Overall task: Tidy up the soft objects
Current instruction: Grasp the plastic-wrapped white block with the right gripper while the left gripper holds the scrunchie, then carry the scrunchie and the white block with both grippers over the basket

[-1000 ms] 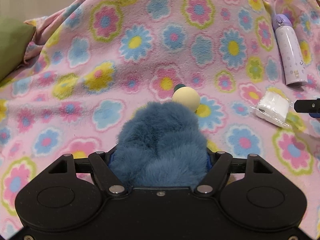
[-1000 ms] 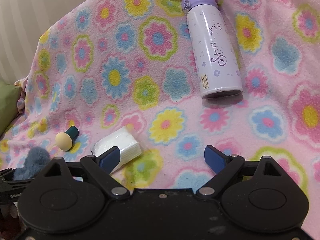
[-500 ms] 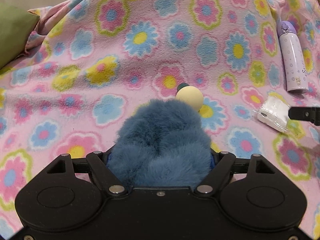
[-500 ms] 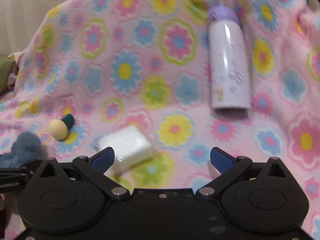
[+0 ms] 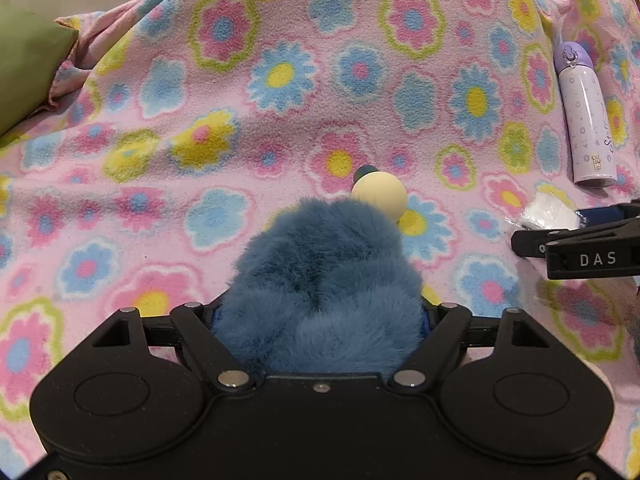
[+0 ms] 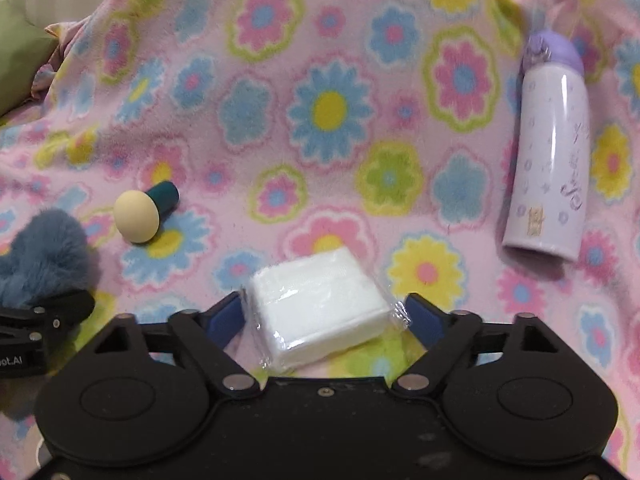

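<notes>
The left gripper (image 5: 320,320) is seen clamped on a blue furry plush (image 5: 324,276); the fur bulges up between both fingers and fills the whole gap. In the right wrist view the same plush is seen at the left edge, lifted slightly off the flowered fleece blanket (image 6: 320,80).

The right gripper (image 6: 326,320) is positioned around a white tissue pack (image 6: 320,304) in clear wrap. Its jaws are closing. The pack lies between the blue pads (image 6: 424,320), tilted, with its wrapper edges just beside both pads; firm pressing on the pack is not shown. The pack rests on the blanket.

A cream-headed makeup sponge with a dark green handle (image 6: 142,216) is found lying on the blanket, just beyond the plush and apart from the tissue pack. In the left wrist view its cream head (image 5: 379,196) is partly hidden behind the fur.

A lilac bottle (image 6: 548,148) is noted lying on its side on the blanket, cap pointing away, well apart from the tissue pack on the right.

A green cushion (image 5: 28,68) is visible at the far left edge, beside the blanket's hem.
</notes>
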Demonstrator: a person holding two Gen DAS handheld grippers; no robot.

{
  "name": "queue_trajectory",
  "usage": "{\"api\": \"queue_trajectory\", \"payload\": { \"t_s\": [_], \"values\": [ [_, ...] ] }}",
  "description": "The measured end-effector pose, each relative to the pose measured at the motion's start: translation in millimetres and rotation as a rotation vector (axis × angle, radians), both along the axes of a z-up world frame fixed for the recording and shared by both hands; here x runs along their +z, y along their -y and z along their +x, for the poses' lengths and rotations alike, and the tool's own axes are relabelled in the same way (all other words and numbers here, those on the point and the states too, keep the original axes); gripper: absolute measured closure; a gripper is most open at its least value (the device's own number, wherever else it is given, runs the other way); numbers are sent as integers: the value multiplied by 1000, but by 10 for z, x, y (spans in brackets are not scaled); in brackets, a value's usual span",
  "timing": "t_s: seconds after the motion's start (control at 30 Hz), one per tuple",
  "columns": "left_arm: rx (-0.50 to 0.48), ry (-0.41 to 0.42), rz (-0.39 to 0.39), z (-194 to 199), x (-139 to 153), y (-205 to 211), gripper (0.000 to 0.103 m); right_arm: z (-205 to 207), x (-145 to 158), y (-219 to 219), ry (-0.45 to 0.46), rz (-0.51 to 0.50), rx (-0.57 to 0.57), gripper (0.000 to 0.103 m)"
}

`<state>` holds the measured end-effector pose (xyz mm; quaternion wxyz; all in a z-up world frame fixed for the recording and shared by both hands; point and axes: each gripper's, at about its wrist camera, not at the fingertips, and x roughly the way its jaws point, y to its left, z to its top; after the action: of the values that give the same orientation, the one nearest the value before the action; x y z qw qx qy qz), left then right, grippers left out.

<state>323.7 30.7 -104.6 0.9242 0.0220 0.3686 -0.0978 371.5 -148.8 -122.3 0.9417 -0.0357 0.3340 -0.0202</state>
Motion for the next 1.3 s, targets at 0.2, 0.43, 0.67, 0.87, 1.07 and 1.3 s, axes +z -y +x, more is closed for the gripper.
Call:
{"api": "queue_trajectory", "payload": {
  "t_s": [0.2, 0.43, 0.67, 0.87, 1.07, 1.3],
  "values": [
    [-1, 2, -1, -2, -8, -1, 28, -73, 15, -16, -6, 29, 19, 33],
    [3, 21, 20, -57, 15, 36, 38, -398, 290, 43, 36, 73, 5, 33],
    [2, 11, 40, -184, 201, 92, 42, -864, 757, 245, 125, 173, -6, 33],
    [-28, 66, 50, -566, 640, 169, 42, -1336, 1069, 421, 190, 274, -32, 33],
    [-73, 81, 45, -1098, 1050, 223, 42, -1907, 1227, 438, 216, 288, -43, 33],
    [-91, -22, -3, -1645, 1269, 268, 42, -2581, 1237, 291, 234, 311, -24, 33]
  ]
}}
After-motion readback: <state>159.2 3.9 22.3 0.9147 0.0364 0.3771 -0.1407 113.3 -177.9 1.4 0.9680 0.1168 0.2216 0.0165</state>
